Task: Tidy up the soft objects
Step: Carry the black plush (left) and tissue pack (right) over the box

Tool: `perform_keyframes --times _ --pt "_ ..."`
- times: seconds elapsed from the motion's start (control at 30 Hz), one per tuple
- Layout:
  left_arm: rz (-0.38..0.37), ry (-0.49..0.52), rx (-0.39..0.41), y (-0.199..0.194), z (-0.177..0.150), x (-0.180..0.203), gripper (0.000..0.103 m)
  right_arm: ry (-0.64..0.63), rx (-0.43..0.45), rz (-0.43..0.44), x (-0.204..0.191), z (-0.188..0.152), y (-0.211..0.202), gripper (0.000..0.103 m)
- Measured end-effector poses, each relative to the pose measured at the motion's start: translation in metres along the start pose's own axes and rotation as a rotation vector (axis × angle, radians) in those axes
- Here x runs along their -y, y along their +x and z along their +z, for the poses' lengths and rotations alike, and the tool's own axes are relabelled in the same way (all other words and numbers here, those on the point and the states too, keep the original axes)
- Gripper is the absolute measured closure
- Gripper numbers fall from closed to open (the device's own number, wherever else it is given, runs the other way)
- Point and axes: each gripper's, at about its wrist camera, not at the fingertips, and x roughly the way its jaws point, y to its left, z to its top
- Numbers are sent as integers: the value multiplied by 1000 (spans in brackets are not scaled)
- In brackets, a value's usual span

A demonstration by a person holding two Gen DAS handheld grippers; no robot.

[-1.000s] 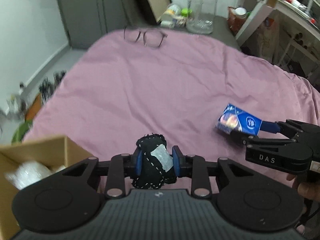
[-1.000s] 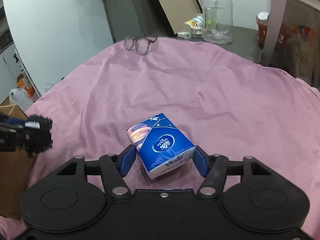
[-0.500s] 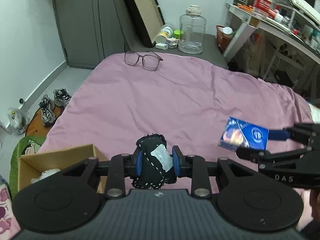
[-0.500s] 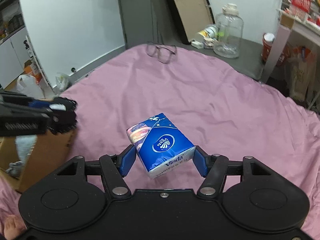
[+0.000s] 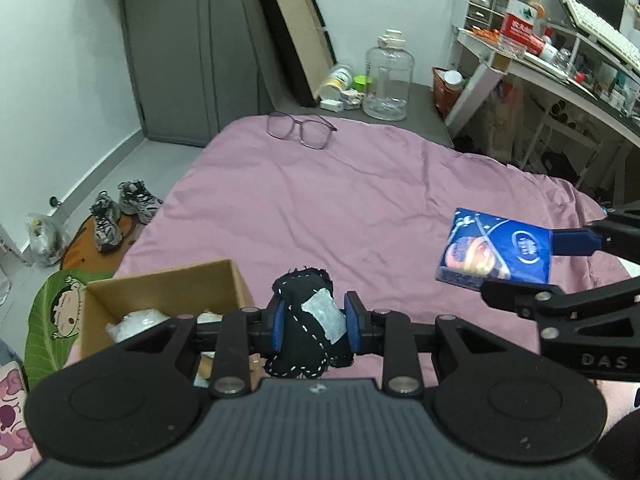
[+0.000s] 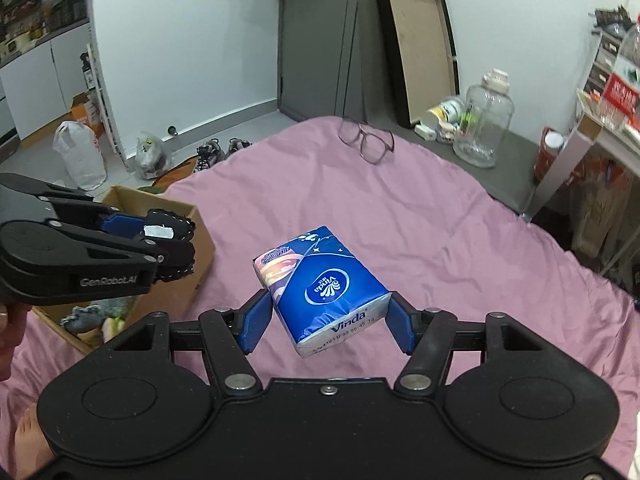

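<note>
My left gripper (image 5: pixel 314 322) is shut on a small black fabric pouch (image 5: pixel 308 328) with white stitching and a white patch, held in the air above the pink bed sheet (image 5: pixel 320 200). From the right wrist view that left gripper (image 6: pixel 168 244) hangs over the open cardboard box (image 6: pixel 200 240), which holds several soft items. My right gripper (image 6: pixel 326 320) is shut on a blue tissue pack (image 6: pixel 320 284), lifted clear of the sheet. In the left wrist view the tissue pack (image 5: pixel 496 252) hangs at the right, and the cardboard box (image 5: pixel 160 288) sits at the bed's left edge.
A pair of glasses (image 5: pixel 302 130) lies at the far end of the bed. Beyond it a clear plastic jug (image 5: pixel 387 76) and small items stand on a grey surface. Shoes (image 5: pixel 120 212) sit on the floor at the left. A cluttered desk (image 5: pixel 560 52) is at the right.
Both grippers have risen with their loads; more of the room and floor shows. The cardboard box has come further into both views, and the left gripper now hangs over it.
</note>
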Motion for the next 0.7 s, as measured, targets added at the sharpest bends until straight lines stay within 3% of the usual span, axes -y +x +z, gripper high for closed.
perform_keyframes --times 0.7 --pt "-41 -59 36 -36 -29 -67 74 4 37 -17 -52 14 -17 43"
